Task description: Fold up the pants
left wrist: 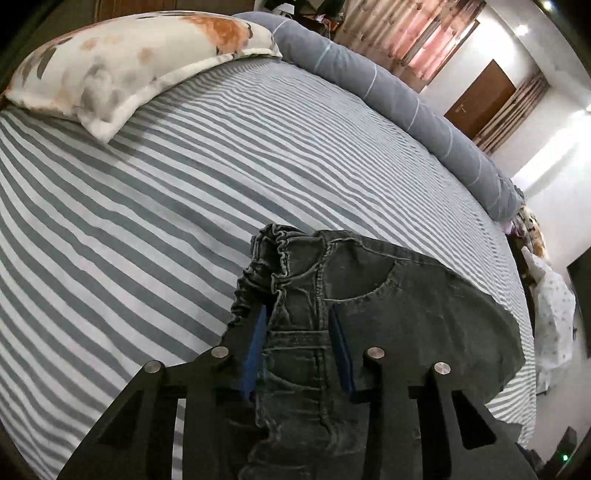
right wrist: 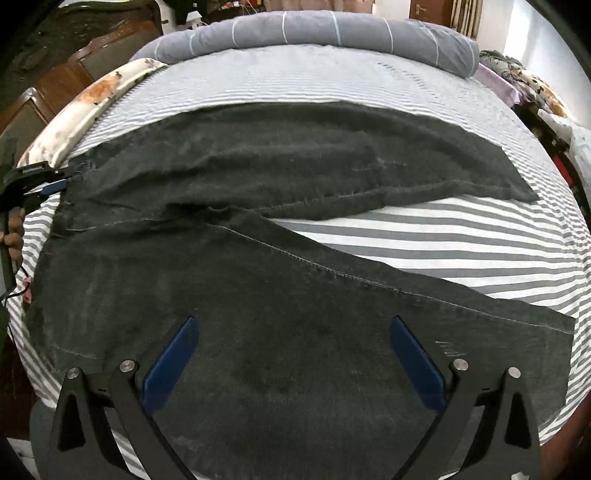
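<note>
Pants (right wrist: 258, 295), dark denim, are spread on striped bedsheet (left wrist: 147, 221); waistband is clamped in left gripper (left wrist: 299, 325). Right gripper (right wrist: 291, 354) is held wide above one leg. Floral pillow (left wrist: 122, 66), grey bolster (right wrist: 314, 33) are seen at bed edges.

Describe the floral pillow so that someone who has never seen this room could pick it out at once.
Start at the bed with the grey-and-white striped sheet. At its head end, beside the long grey rolled quilt, lies the floral pillow. It is the only cream thing there, blotched with orange and grey flowers, whereas the quilt is plain grey with thin pale lines and the pants are dark denim.
</note>
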`<state>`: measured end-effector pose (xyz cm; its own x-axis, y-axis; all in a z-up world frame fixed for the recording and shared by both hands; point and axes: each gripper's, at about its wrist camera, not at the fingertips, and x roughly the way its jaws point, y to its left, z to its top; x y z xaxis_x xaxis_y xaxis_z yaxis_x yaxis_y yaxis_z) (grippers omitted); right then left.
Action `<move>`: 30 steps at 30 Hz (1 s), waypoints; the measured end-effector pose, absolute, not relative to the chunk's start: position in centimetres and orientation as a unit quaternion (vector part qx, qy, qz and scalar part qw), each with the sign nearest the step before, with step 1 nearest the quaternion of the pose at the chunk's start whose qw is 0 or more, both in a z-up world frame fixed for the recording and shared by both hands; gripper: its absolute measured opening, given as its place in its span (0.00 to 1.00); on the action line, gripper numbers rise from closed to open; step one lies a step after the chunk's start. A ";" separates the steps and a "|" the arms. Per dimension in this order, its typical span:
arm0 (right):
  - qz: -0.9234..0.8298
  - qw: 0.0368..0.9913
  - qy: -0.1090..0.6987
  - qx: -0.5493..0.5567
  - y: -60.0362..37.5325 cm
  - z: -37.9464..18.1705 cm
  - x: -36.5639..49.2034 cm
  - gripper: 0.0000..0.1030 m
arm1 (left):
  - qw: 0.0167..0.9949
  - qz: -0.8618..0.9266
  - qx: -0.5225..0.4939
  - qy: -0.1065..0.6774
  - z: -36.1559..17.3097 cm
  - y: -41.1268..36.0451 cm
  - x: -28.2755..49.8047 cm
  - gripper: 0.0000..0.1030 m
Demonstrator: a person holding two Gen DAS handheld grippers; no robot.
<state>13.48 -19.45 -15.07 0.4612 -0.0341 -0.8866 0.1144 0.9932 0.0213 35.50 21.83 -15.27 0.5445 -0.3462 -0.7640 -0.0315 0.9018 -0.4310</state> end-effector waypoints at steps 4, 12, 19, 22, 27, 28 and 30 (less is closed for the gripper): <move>-0.048 0.850 0.524 0.035 -19.3 -16.0 13.9 0.99 | 0.856 -0.112 -0.202 0.462 -15.6 21.8 36.3 0.34; -0.041 0.851 0.523 0.028 -18.9 -16.9 14.8 0.99 | 0.851 -0.126 -0.217 0.461 -16.2 21.0 39.9 0.34; 0.029 0.860 0.508 0.044 -20.0 -15.3 18.6 0.99 | 0.860 -0.092 -0.223 0.449 -16.4 20.5 40.4 0.14; 0.052 0.872 0.487 0.022 -20.7 -13.4 22.7 0.99 | 0.870 -0.096 -0.226 0.428 -15.6 20.9 39.4 0.06; 0.108 0.875 0.470 -0.043 -21.0 -11.4 30.5 0.99 | 0.884 -0.116 -0.243 0.383 -13.4 21.4 37.4 0.06; 0.125 0.873 0.469 -0.050 -20.9 -11.1 32.0 0.99 | 0.885 -0.118 -0.242 0.380 -13.0 21.4 37.2 0.05; 0.168 0.863 0.473 -0.061 -20.8 -10.7 35.4 0.99 | 0.888 -0.125 -0.242 0.371 -12.3 21.4 36.8 0.05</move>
